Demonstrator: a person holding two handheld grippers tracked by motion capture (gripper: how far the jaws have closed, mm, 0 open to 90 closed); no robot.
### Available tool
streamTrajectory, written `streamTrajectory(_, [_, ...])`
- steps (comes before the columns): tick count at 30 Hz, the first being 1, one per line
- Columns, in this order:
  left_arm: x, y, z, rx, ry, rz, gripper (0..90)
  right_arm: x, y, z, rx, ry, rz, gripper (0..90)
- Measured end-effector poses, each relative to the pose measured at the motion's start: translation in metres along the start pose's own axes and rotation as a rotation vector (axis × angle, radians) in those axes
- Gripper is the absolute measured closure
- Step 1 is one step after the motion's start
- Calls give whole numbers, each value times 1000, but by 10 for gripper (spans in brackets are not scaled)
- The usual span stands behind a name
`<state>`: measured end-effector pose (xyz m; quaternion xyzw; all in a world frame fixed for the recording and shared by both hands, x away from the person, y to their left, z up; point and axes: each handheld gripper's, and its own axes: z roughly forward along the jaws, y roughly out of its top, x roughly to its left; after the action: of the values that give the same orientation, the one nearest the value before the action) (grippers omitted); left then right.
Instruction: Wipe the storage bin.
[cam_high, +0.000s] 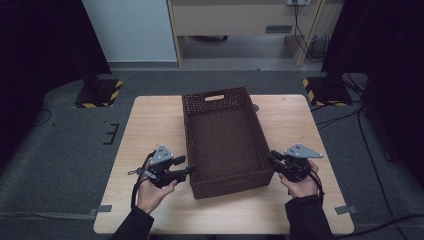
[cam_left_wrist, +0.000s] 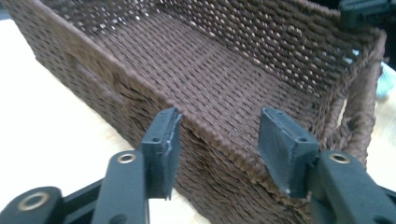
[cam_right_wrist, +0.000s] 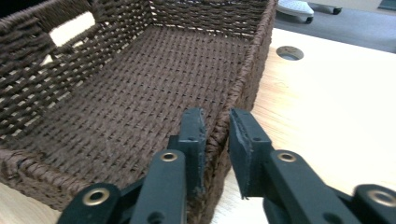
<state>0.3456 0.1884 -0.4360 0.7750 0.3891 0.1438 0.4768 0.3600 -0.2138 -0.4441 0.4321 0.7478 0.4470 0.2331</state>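
I find the brown woven basket (cam_high: 223, 140) standing empty at the middle of the desk (cam_high: 150, 125), its long sides running away from me. My left tongs (cam_high: 189, 170) sit at the basket's near left corner, jaws wide apart astride the side wall's rim (cam_left_wrist: 219, 140), pads clear of the weave. My right tongs (cam_high: 270, 157) are at the near right corner with jaws narrow, one inside and one outside the right wall (cam_right_wrist: 243, 88); the inner pad touches the weave, a slim gap shows at the outer pad.
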Motion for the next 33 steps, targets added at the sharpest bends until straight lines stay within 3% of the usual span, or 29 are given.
streamTrajectory(3, [4,2,-5,-17,18,-6,440,-3,1,1,5,12,13,767])
streamTrajectory(8, [13,0,-7,-18,49,-14,431,-8,1,4,-10,-48,-7,735])
streamTrajectory(14, [22,-3,-8,-21,95,-25,406,-10,4,-5,10,-31,-19,751])
streamTrajectory(17, [26,-4,-9,-26,110,-35,397,-12,3,-2,3,-18,15,755])
streamTrajectory(22, [31,-5,-10,-28,121,-48,387,-18,1,4,-20,-100,-24,706])
streamTrajectory(27, [36,-8,-10,-27,138,-60,377,-16,1,0,2,-86,-32,741])
streamTrajectory(31, [41,-8,-12,-34,148,-73,377,-20,1,3,15,-78,1,736])
streamTrajectory(33, [42,-9,-13,-36,151,-76,376,-24,2,5,12,-95,5,734])
